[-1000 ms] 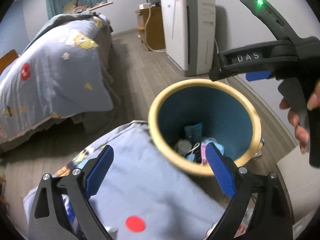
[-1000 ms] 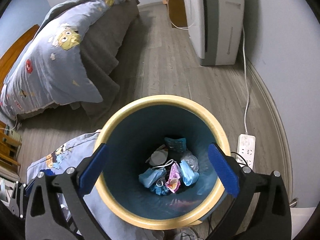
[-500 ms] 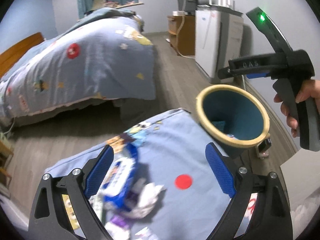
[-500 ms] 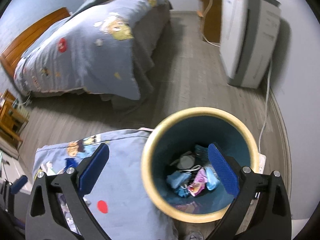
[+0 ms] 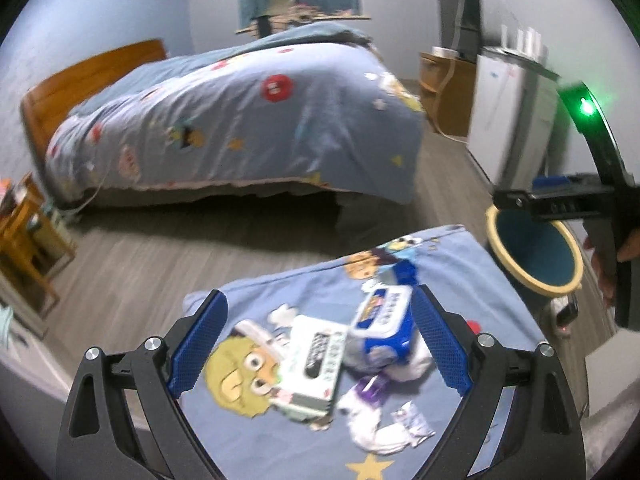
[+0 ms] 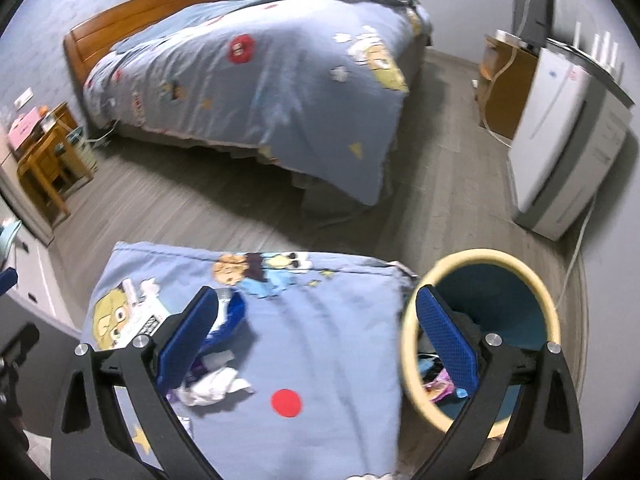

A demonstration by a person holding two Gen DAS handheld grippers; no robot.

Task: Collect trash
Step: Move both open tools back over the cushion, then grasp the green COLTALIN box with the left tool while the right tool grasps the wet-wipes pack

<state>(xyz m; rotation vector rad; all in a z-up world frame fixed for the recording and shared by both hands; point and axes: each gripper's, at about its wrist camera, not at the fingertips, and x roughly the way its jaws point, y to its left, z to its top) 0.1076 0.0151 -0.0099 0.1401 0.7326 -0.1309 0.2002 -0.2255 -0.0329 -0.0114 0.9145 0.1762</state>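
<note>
Now both cameras have swung away from the trash bin and toward the cloth-covered surface. A second ago the left wrist view looked almost straight into the bin; it now sits small at the right edge, partly behind the right gripper and the hand holding it. The right wrist view, which was centred over the bin's mouth, now has the bin off to the lower right, with its yellow rim crossing behind the right finger.

The left gripper is open, its blue pads spread wide, and hangs above a cluster of litter on the blue cartoon-print cloth. Between the pads lie a white-and-green tissue pack and, just beside it toward the right pad, a blue-and-white wipes pack. Crumpled white tissue and a small purple wrapper lie nearer the camera. Nothing is gripped.

The right gripper is also open and empty. It straddles the edge of the cloth: its left pad is over the same litter, where the crumpled tissue shows beside it, and its right pad is over the bin's mouth. Inside the bin, pink and blue scraps are visible at the bottom.

A bed with matching bedding stands across the wood floor, well apart from the cloth, and a white appliance stands against the right wall.
</note>
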